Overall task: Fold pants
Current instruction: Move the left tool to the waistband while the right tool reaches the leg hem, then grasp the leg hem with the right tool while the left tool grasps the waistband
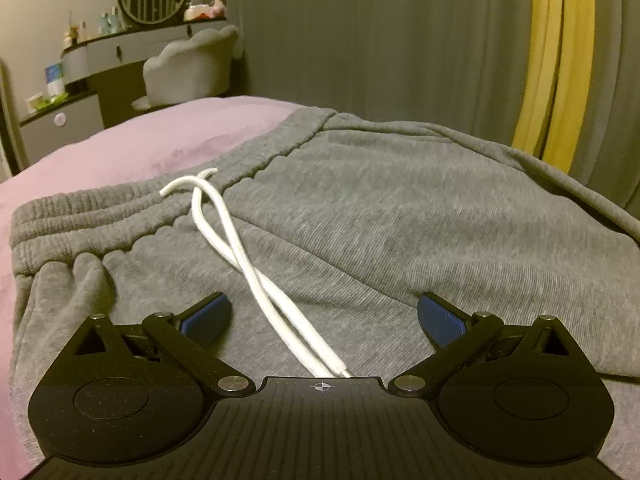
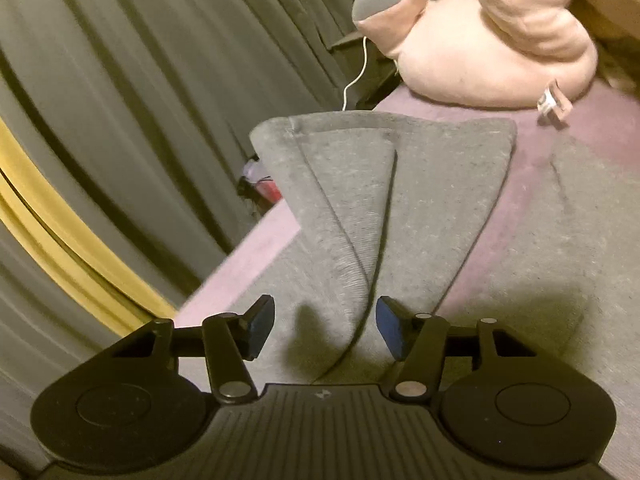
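Lying on the pink bedspread (image 1: pixel 120 148), the grey sweatpants (image 1: pixel 380 208) show waistband at ten o'clock, and the white drawstring (image 1: pixel 240 248) trails to six. Left gripper (image 1: pixel 324 316) hovers spread wide, holding nothing. Right gripper (image 2: pixel 325 326) stands parted over the legs' (image 2: pixel 400 184) ridge, pads clear of cloth.

Left gripper (image 1: pixel 324 316) jaws wide over grey pants (image 1: pixel 360 216), drawstring (image 1: pixel 240 248) between.
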`<move>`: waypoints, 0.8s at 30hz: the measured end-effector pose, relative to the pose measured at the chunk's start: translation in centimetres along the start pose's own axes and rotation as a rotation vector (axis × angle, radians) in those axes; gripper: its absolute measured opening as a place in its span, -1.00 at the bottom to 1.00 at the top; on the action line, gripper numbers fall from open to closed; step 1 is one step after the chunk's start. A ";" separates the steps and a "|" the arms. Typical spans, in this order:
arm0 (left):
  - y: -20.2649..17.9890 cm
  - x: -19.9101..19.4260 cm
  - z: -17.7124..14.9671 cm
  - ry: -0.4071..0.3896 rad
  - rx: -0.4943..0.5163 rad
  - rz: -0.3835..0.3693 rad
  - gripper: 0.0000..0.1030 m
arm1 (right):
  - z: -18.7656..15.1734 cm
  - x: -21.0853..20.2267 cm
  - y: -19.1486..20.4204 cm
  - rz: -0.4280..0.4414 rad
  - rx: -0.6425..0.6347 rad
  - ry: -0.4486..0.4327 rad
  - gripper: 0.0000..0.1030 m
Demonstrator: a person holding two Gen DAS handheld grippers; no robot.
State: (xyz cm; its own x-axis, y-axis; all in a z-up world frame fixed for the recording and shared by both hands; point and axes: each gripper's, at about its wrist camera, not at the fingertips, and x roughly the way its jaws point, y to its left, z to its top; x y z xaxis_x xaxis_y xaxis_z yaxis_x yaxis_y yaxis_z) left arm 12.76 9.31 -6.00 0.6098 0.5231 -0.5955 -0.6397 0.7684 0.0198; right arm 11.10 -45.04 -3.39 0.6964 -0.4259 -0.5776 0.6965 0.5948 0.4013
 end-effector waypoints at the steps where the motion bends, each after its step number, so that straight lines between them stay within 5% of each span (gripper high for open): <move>1: -0.1 0.0 0.0 -0.003 0.001 0.002 1.00 | -0.3 0.5 0.6 -0.037 -0.078 -0.031 0.08; 3: -0.2 0.0 -0.1 -0.009 0.004 0.006 1.00 | -1.0 1.2 1.3 -0.111 -0.213 -0.113 -0.10; 4: -0.2 -0.1 -0.2 -0.011 0.005 0.007 1.00 | -1.2 1.5 1.1 -0.122 -0.229 -0.135 -0.41; 7: -0.1 -0.1 -0.3 -0.013 0.000 0.004 1.00 | -0.5 2.6 -1.5 -0.062 -0.120 -0.133 -0.81; 13: -0.1 -0.1 -0.3 -0.017 0.000 0.005 1.00 | 1.0 2.0 -3.7 0.041 0.072 -0.102 -0.86; 19: 0.3 -0.4 0.0 0.001 -0.016 0.000 1.00 | 0.9 -4.0 -4.1 0.050 0.129 -0.196 -0.87; 24: -0.6 -3.3 1.2 0.015 0.020 0.056 1.00 | 1.1 -0.5 -7.1 0.056 0.218 0.008 -0.82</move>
State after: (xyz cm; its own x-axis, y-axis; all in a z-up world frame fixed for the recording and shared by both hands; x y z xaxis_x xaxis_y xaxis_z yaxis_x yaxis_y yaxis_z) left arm 11.71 7.58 -3.05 0.5659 0.5600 -0.6051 -0.6631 0.7453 0.0696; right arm 6.00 -49.75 -5.17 0.7342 -0.3901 -0.5557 0.6783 0.4552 0.5767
